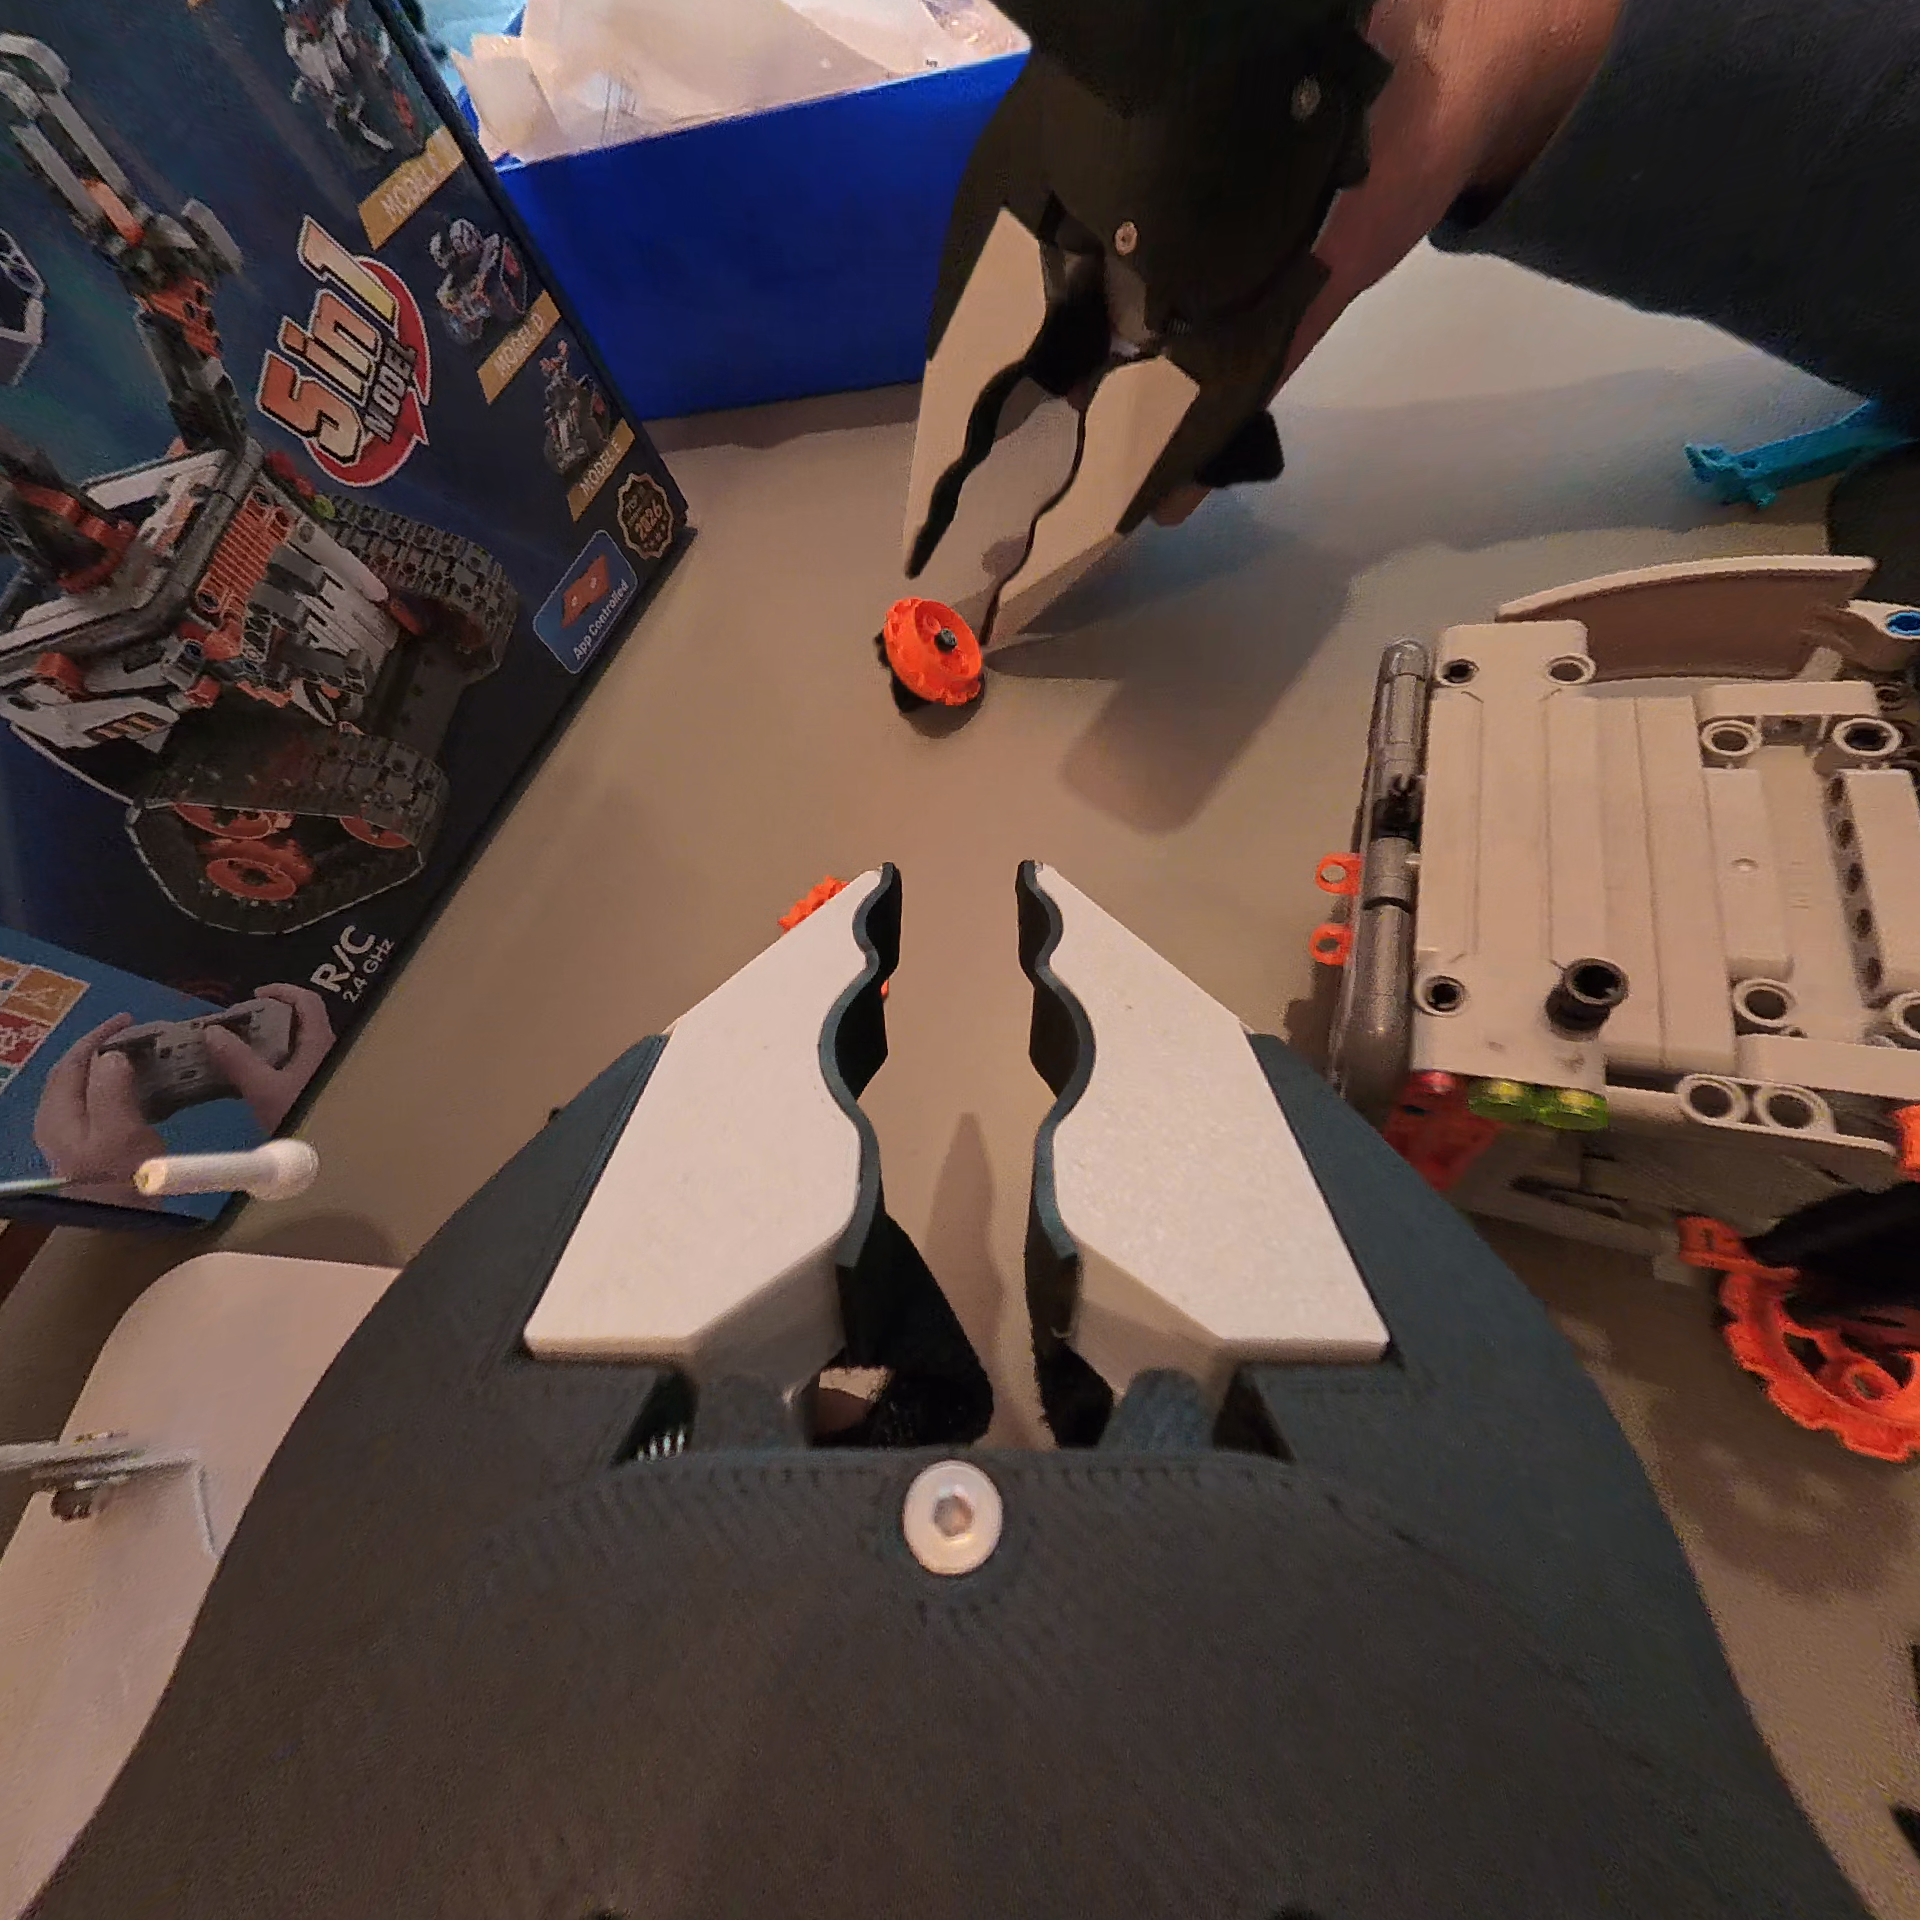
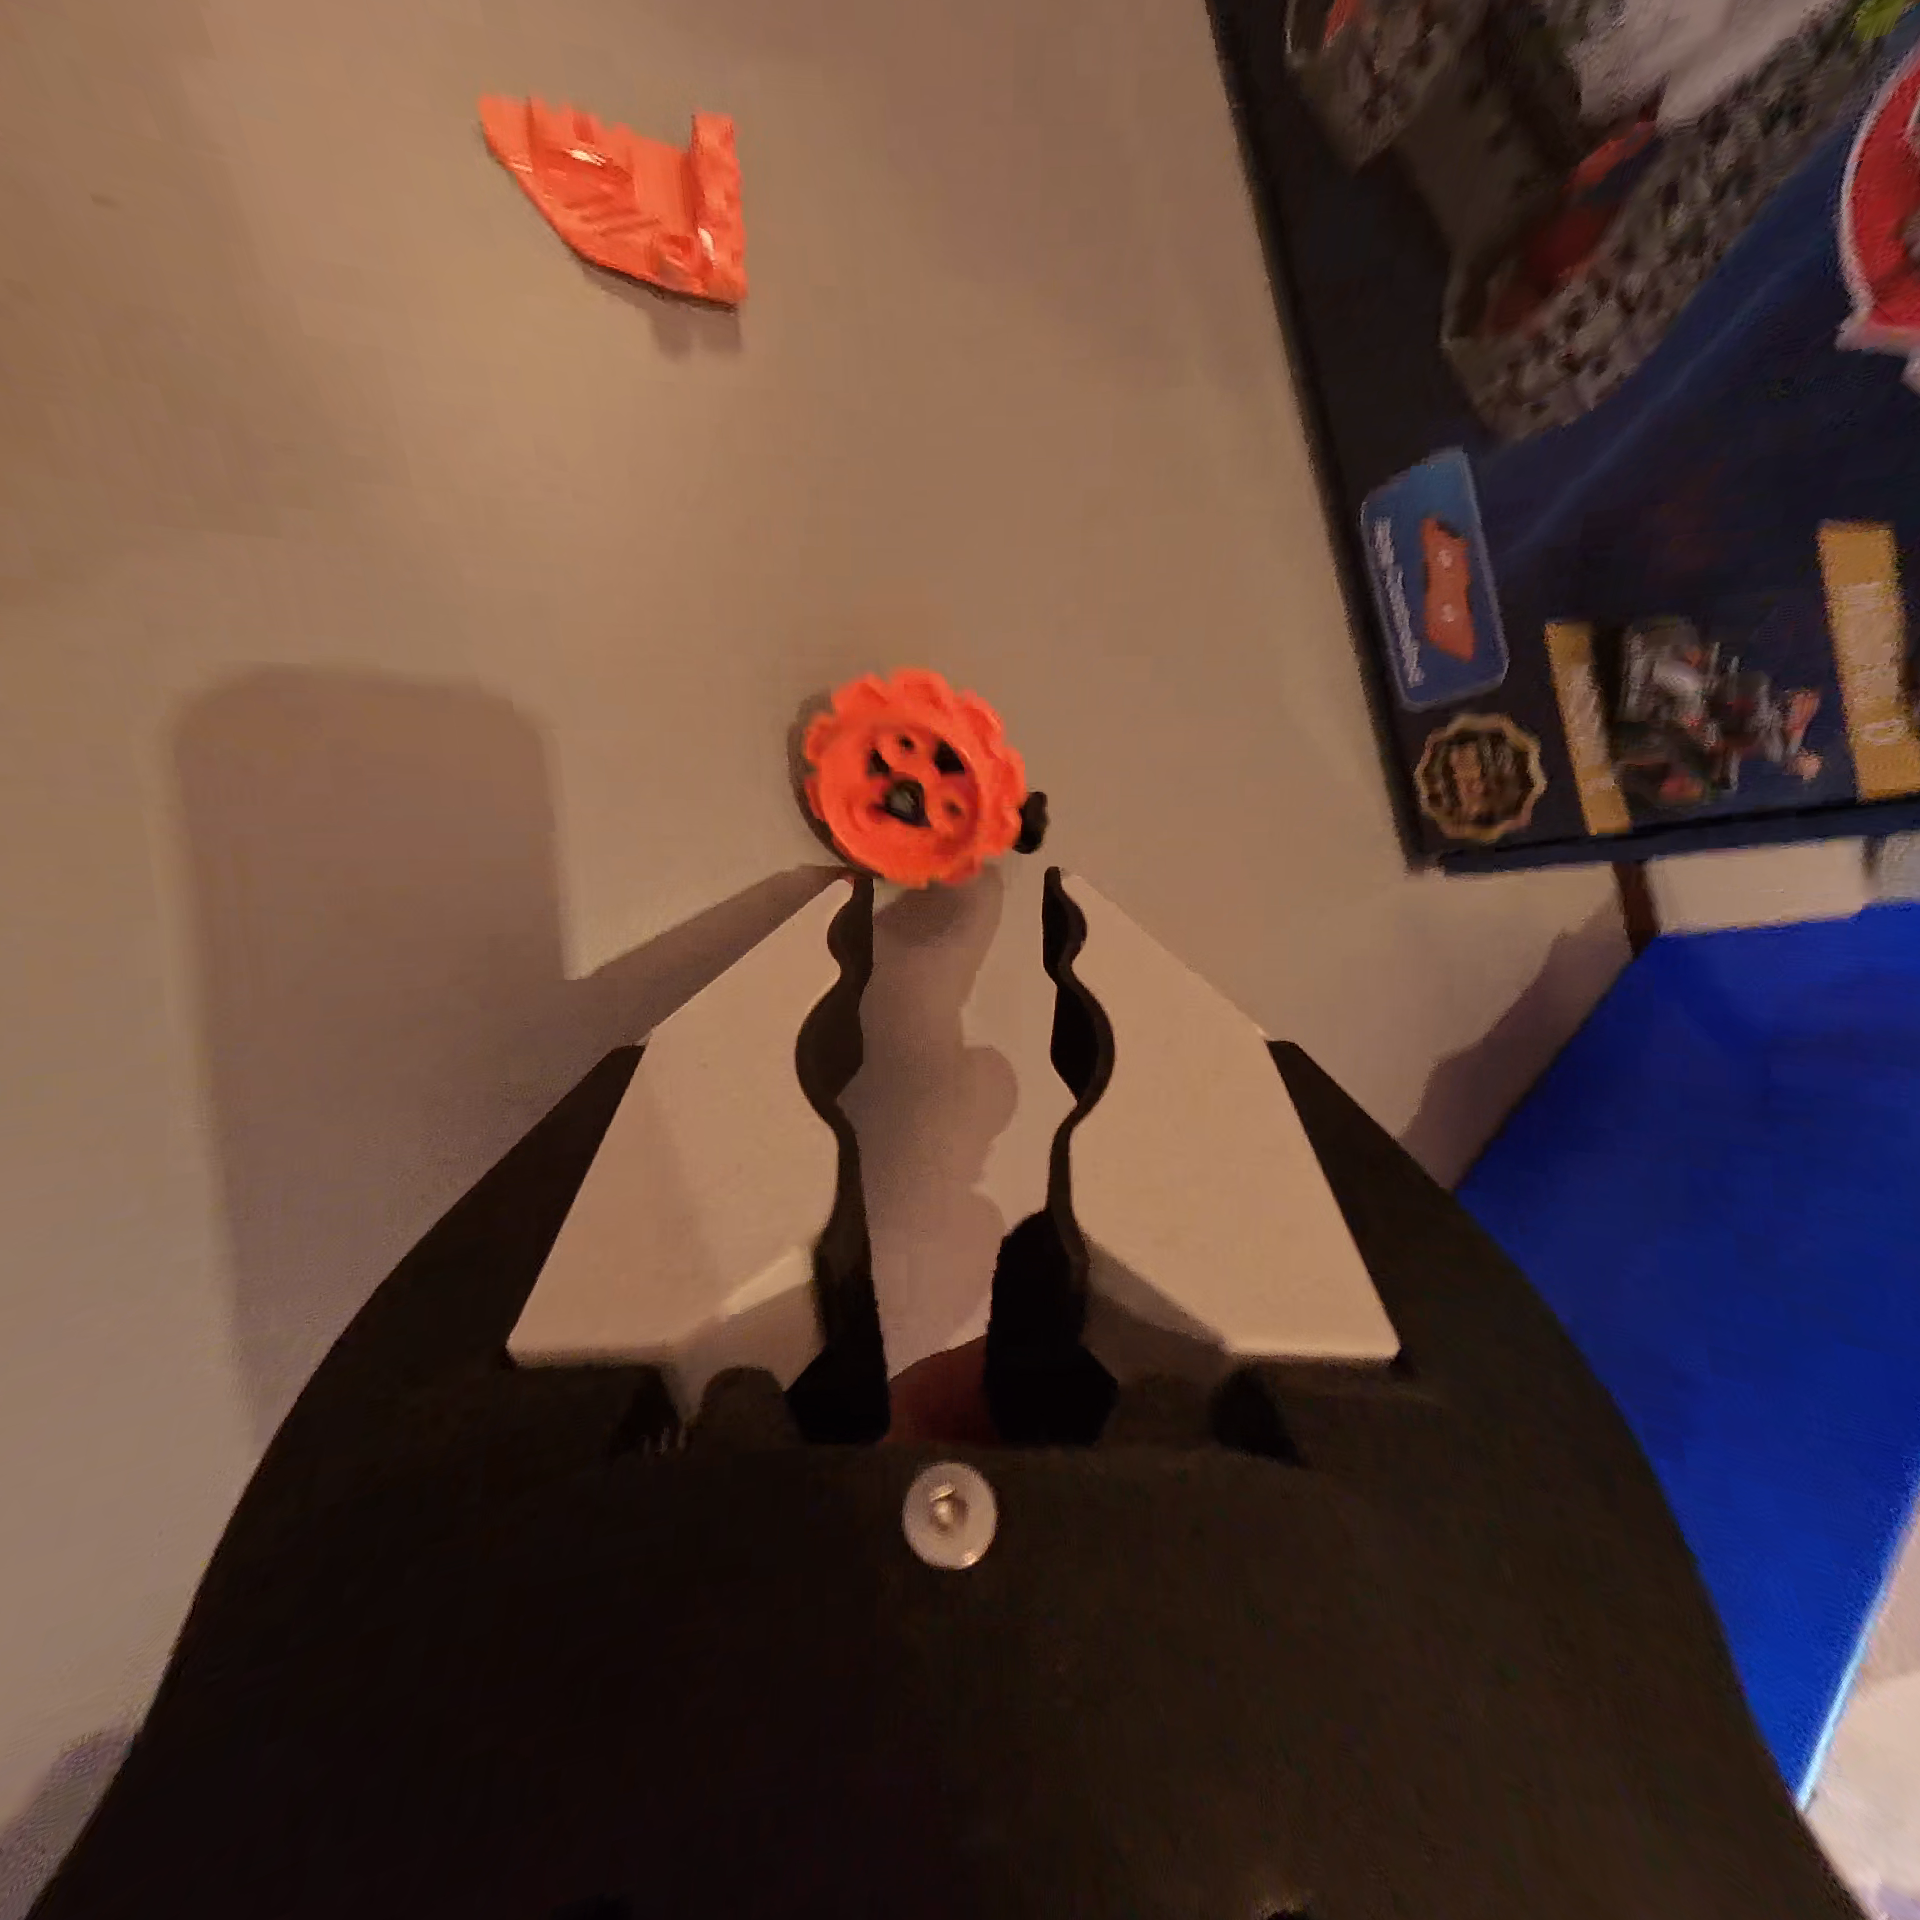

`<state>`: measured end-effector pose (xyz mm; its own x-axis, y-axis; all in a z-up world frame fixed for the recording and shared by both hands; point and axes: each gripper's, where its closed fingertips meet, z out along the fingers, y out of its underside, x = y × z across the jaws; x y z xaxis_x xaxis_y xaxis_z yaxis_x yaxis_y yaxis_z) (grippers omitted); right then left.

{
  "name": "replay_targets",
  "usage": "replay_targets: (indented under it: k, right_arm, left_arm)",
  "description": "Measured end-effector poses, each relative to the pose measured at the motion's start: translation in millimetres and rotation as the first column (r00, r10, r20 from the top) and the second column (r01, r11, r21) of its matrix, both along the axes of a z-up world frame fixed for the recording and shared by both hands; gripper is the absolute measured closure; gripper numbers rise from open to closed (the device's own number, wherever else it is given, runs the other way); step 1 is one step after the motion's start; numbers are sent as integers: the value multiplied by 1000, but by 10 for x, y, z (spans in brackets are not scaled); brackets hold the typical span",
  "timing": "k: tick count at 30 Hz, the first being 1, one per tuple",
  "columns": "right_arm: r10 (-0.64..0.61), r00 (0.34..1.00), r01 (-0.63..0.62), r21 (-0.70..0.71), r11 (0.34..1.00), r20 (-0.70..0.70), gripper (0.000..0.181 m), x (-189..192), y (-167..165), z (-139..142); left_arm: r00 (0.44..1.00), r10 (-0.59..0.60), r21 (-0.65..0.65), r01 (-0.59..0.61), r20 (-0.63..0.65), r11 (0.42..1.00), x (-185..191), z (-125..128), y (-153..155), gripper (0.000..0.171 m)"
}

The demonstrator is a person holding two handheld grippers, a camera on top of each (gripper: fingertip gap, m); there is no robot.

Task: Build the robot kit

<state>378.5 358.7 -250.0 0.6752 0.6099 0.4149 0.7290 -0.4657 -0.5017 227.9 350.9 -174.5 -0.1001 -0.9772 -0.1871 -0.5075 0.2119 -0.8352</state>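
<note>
Left wrist view: the left tongs (image 1: 958,873) hover spread above the grey tabletop (image 1: 727,790), holding nothing, with a small orange piece (image 1: 805,902) just beside the left fingertip. Farther ahead the right tongs (image 2: 951,878) stand spread and empty, tips down just beside an orange toothed wheel (image 2: 914,777) lying on the tabletop. A grey brick-built model (image 1: 1621,894) sits to the right, a printed toy box (image 1: 260,540) to the left, a blue bin (image 1: 769,270) behind. An orange angular piece (image 2: 623,197) lies well apart from the wheel
</note>
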Motion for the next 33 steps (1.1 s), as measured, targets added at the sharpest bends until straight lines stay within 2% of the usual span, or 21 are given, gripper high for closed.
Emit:
replay_targets:
  k: [3,6,8,10,11,14,18,22,25,29,33]
  right_arm:
    - [56,997,-58,54,997,49,163,-30,56,-52]
    - [89,992,-97,87,992,93,162,-44,75,-32]
    - [115,993,-117,68,991,32,156,-101,31,5]
    - [139,985,-133,65,989,-100,146,-216,-4,105]
    - [131,983,-124,66,990,-125,147,-218,5,145]
    - [81,996,-86,105,991,48,153,68,129,146]
    - [155,972,-172,82,982,179,153,143,229,-8]
    - [244,949,-274,137,952,201,156,30,322,15]
    - [290,929,-328,149,933,230,164,-38,323,17]
    - [327,918,-361,133,923,223,174,-94,253,15]
    - [361,910,-391,135,910,203,174,-233,144,132]
  left_arm:
    - [1000,-26,8,26,-5,1000,65,-55,41,149]
    - [999,-53,5,53,-5,999,107,-79,47,149]
    - [999,-53,-2,53,5,999,156,-67,78,148]
    - [999,-54,3,54,0,999,249,-68,112,147]
    - [999,-48,21,49,-8,999,320,-85,142,145]
    - [998,-44,50,47,-50,998,596,-184,187,141]
    - [990,-23,-11,22,-136,1000,968,-406,236,138]
    - [976,-24,-104,1,-216,995,1162,-655,279,137]
    - [971,-63,-156,27,-231,987,1197,-723,258,149]
    - [968,-115,-206,69,-225,976,1161,-717,210,152]
    - [961,-205,-290,147,-183,946,1050,-587,74,157]
